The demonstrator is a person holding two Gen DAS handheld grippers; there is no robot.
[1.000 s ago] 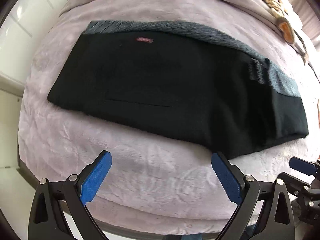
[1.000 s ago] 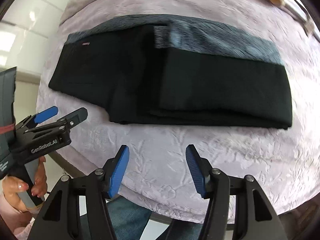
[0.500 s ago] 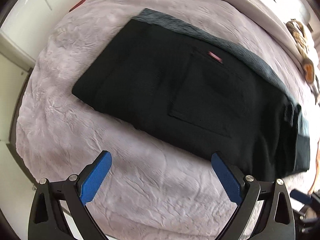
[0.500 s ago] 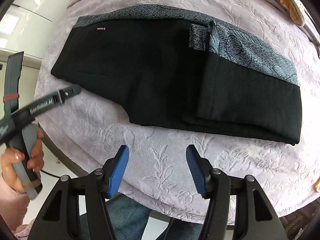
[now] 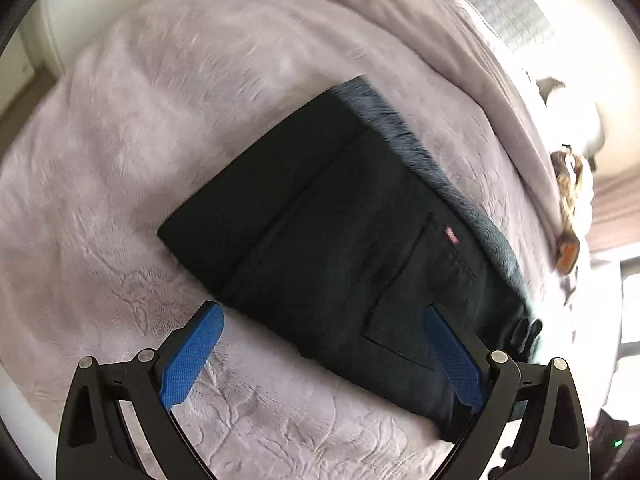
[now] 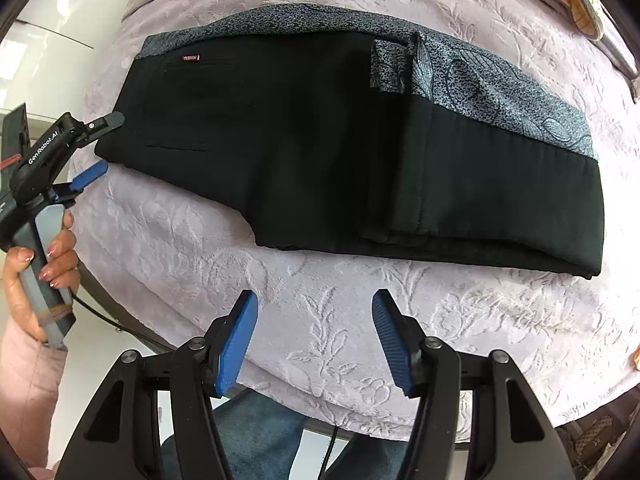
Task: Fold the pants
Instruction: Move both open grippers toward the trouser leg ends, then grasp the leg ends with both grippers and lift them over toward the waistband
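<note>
Pants [image 6: 320, 152], black with a grey patterned band along the far edge, are lying folded on a pale lilac embossed bedspread [image 6: 320, 320]; one folded layer is overlapping the right half, and a small red label [image 6: 191, 58] is showing near the left end. Left gripper [image 5: 320, 356] is hovering with its blue pads wide apart, straddling the near edge of the pants [image 5: 340, 240] without pressing on the cloth; in the right wrist view it [image 6: 105, 143] is appearing at the left end of the garment, gripped by a hand [image 6: 36, 280]. Right gripper [image 6: 316, 340] is standing partly open over bare bedspread, just short of the pants, holding nothing.
</note>
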